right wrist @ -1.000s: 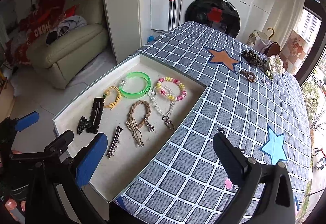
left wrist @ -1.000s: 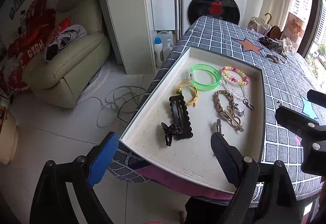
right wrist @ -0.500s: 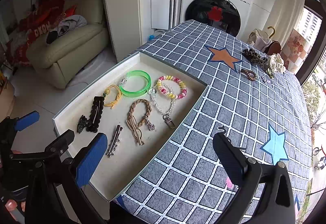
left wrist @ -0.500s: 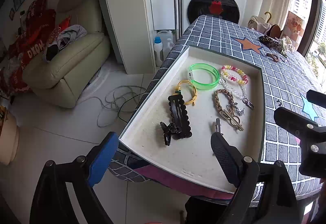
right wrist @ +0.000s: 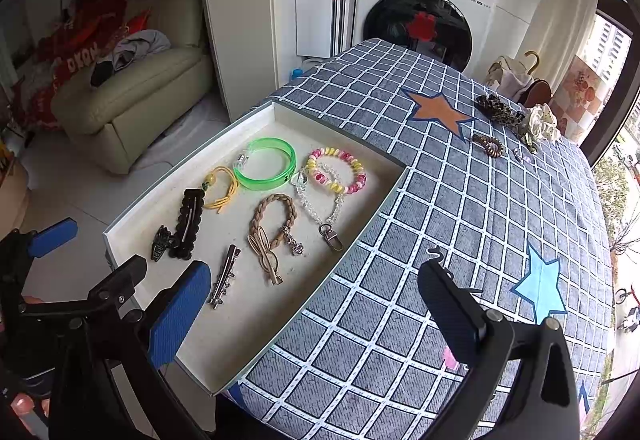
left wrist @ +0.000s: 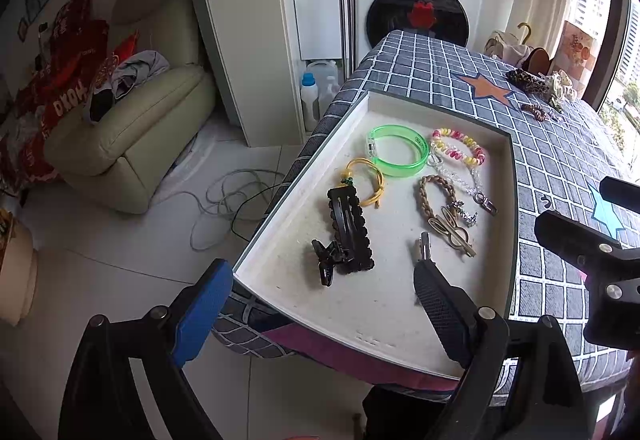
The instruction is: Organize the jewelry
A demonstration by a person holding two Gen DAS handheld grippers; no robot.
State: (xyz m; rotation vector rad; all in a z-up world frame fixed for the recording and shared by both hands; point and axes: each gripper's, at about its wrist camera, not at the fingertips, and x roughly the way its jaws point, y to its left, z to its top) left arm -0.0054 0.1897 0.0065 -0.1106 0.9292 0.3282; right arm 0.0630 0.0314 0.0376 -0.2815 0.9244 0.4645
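A shallow white tray [left wrist: 280, 208] [right wrist: 192, 164] lies on the checked tablecloth near the table's left edge. It holds a green bangle [left wrist: 396, 154] [right wrist: 266, 164], a pink-yellow bead bracelet [right wrist: 336, 170], a crystal chain with clasp [right wrist: 320, 216], a braided brown bracelet [right wrist: 276, 218], a yellow cord bracelet [right wrist: 220, 188], black hair clips [left wrist: 346, 236] [right wrist: 184, 224] and a silver clip [right wrist: 224, 282]. My left gripper [left wrist: 320, 304] is open and empty at the tray's near end. My right gripper [right wrist: 308, 304] is open and empty above the tray's right rim.
At the table's far right lie a leopard scrunchie [right wrist: 498, 110], a cream scrunchie [right wrist: 542, 122], a brown coil hair tie [right wrist: 488, 146] and a small ring [right wrist: 520, 156]. A small hook [right wrist: 436, 254] lies on the cloth. A washing machine, cabinet, armchair and floor cables are beyond.
Both grippers have stayed open and nearly still; the views shift only slightly. Nothing in the tray has moved.
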